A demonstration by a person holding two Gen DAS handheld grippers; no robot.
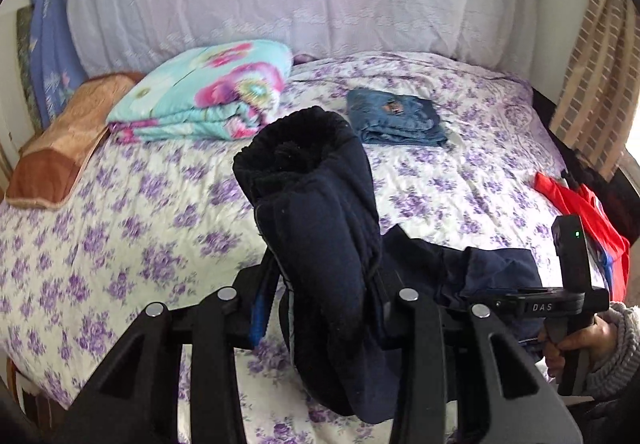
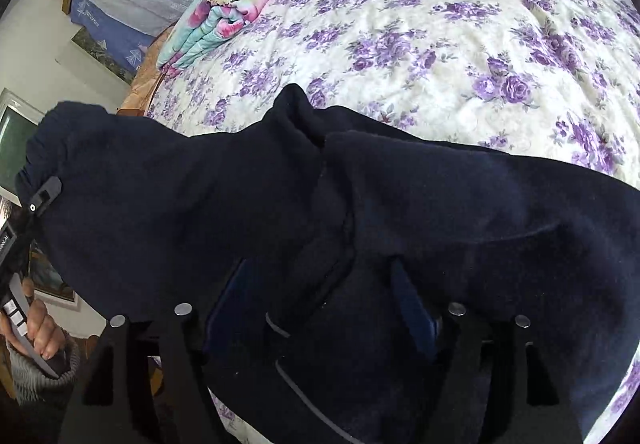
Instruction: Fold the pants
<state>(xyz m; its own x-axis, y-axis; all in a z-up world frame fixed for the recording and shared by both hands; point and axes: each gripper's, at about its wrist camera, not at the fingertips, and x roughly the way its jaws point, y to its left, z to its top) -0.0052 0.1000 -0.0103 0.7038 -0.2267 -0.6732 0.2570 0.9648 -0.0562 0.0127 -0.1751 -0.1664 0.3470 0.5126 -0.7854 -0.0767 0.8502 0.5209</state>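
Left claw (image 1: 320, 308) pinching navy pants (image 1: 320, 228), right claw (image 2: 320, 308) spread, purple-flowered bedspread (image 1: 440, 180), folded jeans (image 1: 396, 118).

The left gripper (image 1: 320, 284) points down and forward, its jaws clamped on a thick bunch of dark cloth that stands up between them. The right gripper (image 2: 324, 304) also tilts downward, its jaws spread wide with cloth draped over and between them. A hand (image 1: 576, 340) in a grey knit sleeve (image 1: 616, 360) grips the right handle.
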